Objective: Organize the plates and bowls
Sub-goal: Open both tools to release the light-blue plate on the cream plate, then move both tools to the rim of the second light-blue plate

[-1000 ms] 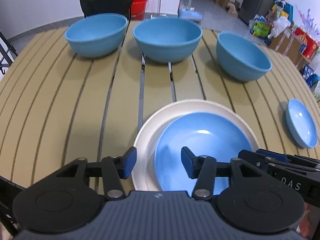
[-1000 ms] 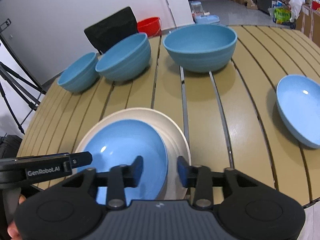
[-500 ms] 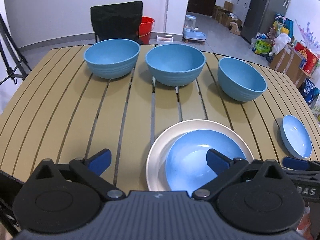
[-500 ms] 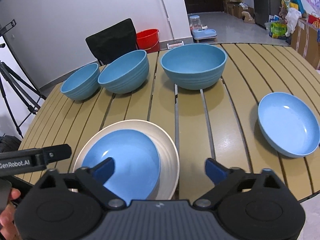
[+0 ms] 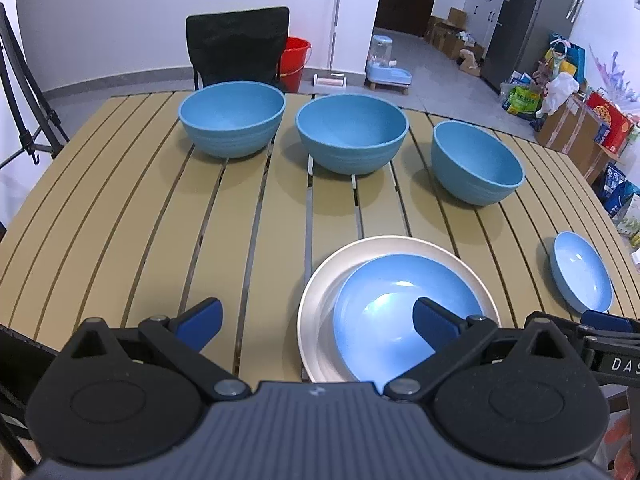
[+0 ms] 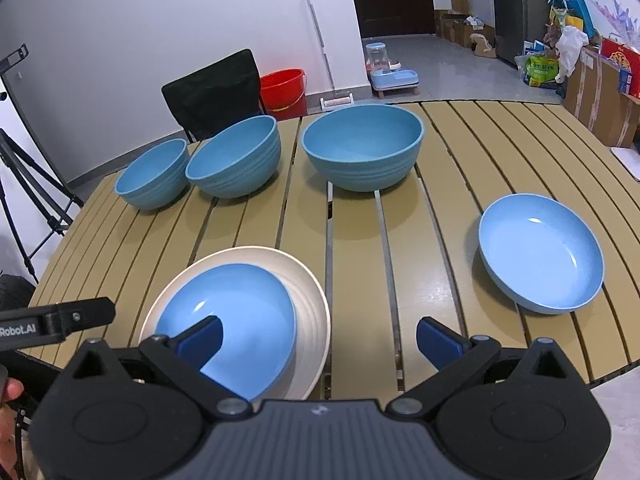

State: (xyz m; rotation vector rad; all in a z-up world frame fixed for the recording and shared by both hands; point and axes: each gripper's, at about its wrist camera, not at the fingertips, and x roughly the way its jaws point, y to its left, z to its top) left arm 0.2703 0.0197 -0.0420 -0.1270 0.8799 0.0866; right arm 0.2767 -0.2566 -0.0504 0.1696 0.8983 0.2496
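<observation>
Both tools hang above the near edge of the slatted tan bench [image 5: 120, 216], each tilted down at it. The left gripper [image 5: 316, 316] stands spread wide with nothing between its blue pads [image 5: 200, 318], and the right gripper [image 6: 318, 338] is just as wide and just as empty.

Under them, close to the near edge, a smooth blue plate [image 5: 392, 312] lies inside a larger cream plate [image 5: 320, 300] with a ringed rim, pushed toward its near side. A second blue plate [image 6: 540, 252], shallow and glossy, sits alone toward the right edge, well apart from the stack.

Three deep blue bowls stand in a row along the far side: left bowl [image 5: 232, 118], middle bowl [image 5: 352, 132], right bowl [image 5: 476, 164], all matte with faint ridges outside. The broad strip of bench between bowls and plates is bare slats with dark gaps.
</observation>
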